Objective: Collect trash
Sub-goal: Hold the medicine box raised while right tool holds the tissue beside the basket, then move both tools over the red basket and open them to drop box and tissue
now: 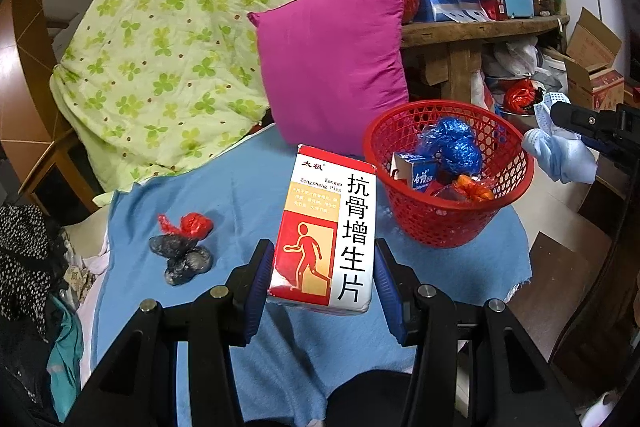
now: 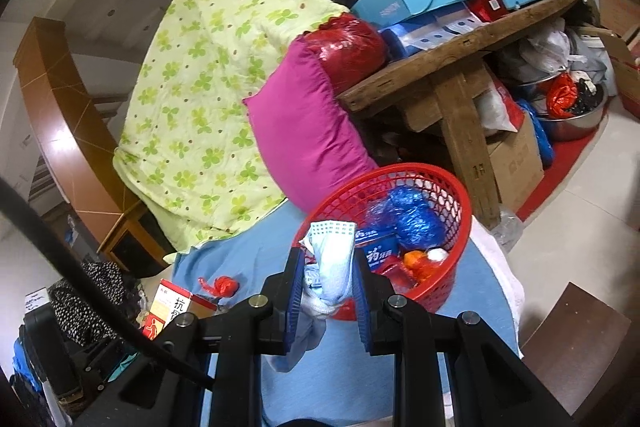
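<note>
My left gripper is shut on a red and white medicine box, held above the blue cloth, just left of the red mesh basket. The box also shows at the lower left of the right wrist view. My right gripper is shut on a crumpled light blue face mask at the basket's near rim; the mask shows in the left wrist view right of the basket. The basket holds a blue plastic wad, a small blue box and orange wrappers. A red wad and a black wad lie on the cloth.
A magenta pillow and a green floral quilt lie behind the cloth. A wooden bench piled with boxes stands at the right, with bags, a metal basin and cartons beneath. Dark clothes lie at the left.
</note>
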A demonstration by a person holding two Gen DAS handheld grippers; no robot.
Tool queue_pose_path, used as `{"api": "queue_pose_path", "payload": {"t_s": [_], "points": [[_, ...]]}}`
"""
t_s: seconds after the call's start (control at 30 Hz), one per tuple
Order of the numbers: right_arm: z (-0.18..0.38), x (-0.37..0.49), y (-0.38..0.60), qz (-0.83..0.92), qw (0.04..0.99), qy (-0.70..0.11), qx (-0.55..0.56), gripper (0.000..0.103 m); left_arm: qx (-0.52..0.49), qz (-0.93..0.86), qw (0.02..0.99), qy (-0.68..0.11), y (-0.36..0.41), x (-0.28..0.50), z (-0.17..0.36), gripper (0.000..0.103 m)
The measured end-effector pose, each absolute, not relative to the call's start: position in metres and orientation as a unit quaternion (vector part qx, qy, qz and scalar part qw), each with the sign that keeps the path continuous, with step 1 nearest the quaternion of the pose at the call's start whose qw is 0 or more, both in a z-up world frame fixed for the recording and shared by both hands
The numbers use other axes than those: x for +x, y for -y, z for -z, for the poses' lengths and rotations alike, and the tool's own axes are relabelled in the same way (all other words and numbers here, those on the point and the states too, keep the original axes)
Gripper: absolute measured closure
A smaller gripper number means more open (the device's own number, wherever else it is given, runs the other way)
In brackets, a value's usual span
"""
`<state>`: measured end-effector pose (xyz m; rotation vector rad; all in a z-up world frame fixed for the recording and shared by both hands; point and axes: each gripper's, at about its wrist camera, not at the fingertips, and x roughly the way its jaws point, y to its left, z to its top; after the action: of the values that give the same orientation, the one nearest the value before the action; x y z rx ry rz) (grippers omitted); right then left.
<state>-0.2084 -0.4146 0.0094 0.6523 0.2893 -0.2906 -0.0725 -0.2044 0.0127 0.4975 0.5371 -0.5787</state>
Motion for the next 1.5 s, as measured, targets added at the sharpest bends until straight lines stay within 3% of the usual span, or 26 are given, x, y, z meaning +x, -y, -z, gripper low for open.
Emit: {"api": "queue_pose_path", "payload": {"t_s": [0.53, 1.23, 1.4, 1.43, 1.47, 1.5], "points": [[-0.008, -0.203, 0.461, 0.179, 0.918, -0.136, 0.326, 0.078, 0.253, 0.315, 0.876, -0.264, 0.260, -0.056, -0.014, 0.052], [0.008, -0.158, 0.500, 0.190, 0.914, -0.153, 0.324, 0.075, 0.152, 0.461, 0.799, -0.354, 0.333, -0.005, 0.009, 0.050], [0.029, -0.138, 0.504, 0.160, 0.897, -0.185, 0.369, 0.063, 0.138, 0.447, 0.803, -0.369, 0.317, 0.006, 0.018, 0.050], [0.031, -0.138, 0.501, 0.156, 0.897, -0.185, 0.370, 0.059, 0.139, 0.442, 0.807, -0.367, 0.311, 0.006, 0.018, 0.050], [0.032, -0.139, 0.498, 0.157, 0.898, -0.182, 0.368, 0.046, 0.140, 0.437, 0.811, -0.364, 0.303, 0.005, 0.019, 0.050], [0.032, -0.141, 0.495, 0.159, 0.900, -0.177, 0.366, 0.045, 0.140, 0.431, 0.814, -0.362, 0.292, 0.005, 0.021, 0.049]]}}
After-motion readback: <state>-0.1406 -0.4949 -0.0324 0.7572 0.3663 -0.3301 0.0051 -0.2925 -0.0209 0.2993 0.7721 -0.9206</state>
